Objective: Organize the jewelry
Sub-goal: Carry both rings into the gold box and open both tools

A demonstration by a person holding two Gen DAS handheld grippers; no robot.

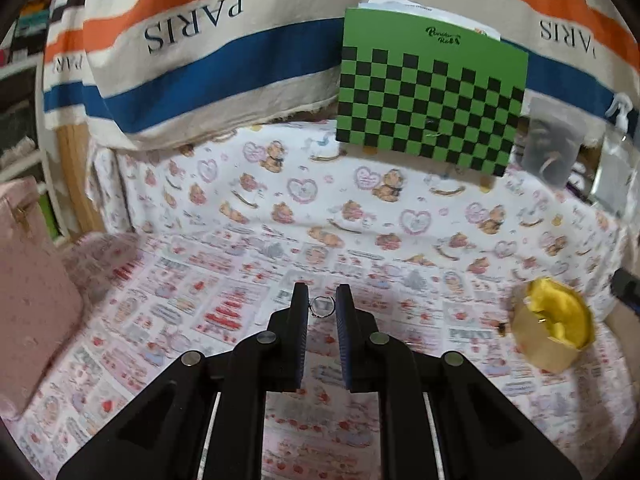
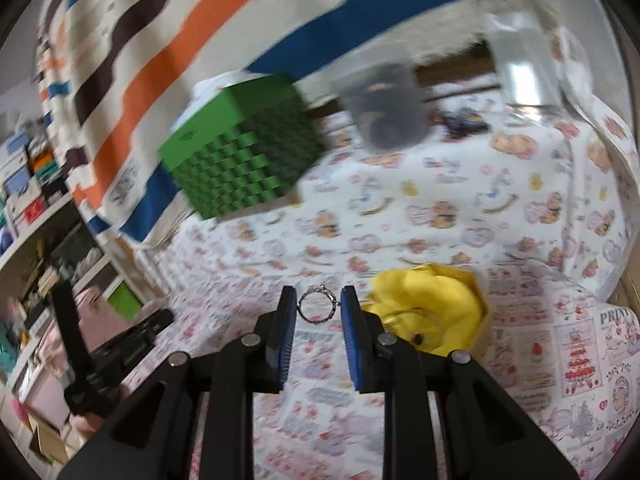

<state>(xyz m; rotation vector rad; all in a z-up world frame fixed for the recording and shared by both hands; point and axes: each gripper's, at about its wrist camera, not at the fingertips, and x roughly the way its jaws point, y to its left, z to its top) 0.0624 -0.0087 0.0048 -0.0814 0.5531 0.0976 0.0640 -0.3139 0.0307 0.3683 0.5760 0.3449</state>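
Note:
A small silver ring (image 1: 322,306) sits between the fingertips of my left gripper (image 1: 322,307), which is shut on it above the printed cloth. A second silver ring (image 2: 318,309) is held between the tips of my right gripper (image 2: 319,307), shut on it. A gold hexagonal box with yellow satin lining (image 1: 552,326) stands open at the right in the left wrist view. In the right wrist view the box (image 2: 440,308) is just right of my right gripper. The left gripper's black body (image 2: 104,344) shows at the left of the right wrist view.
A green and black checkered box (image 1: 430,96) stands at the back against a striped PARIS cloth (image 1: 192,28). A pink case (image 1: 28,280) lies at the left. A clear cup (image 1: 554,144) and a bottle (image 2: 524,60) stand at the back right. Shelves (image 2: 36,200) are at far left.

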